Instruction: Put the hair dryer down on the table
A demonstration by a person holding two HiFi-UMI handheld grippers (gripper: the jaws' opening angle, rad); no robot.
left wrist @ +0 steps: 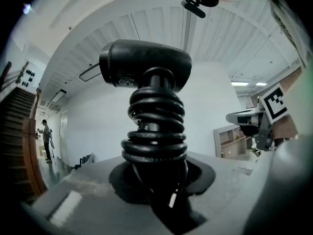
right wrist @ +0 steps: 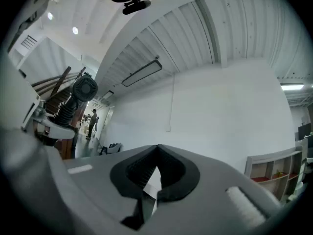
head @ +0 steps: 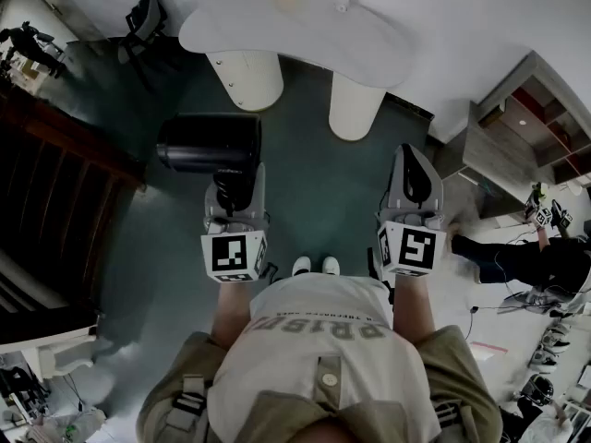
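Jaws of the left gripper (head: 233, 190) clamp the handle of the black hair dryer (head: 208, 143), whose body lies just past their tips; the white worktop (head: 305, 28) stands farther ahead. Left gripper view: the handle, wrapped in coiled cord (left wrist: 155, 131), rises from between the jaws. Right gripper view: the right gripper (right wrist: 149, 177) has its jaws closed together, empty.

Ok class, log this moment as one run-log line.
left gripper: shut on hair dryer; right gripper: shut, empty; table: ahead, not reached
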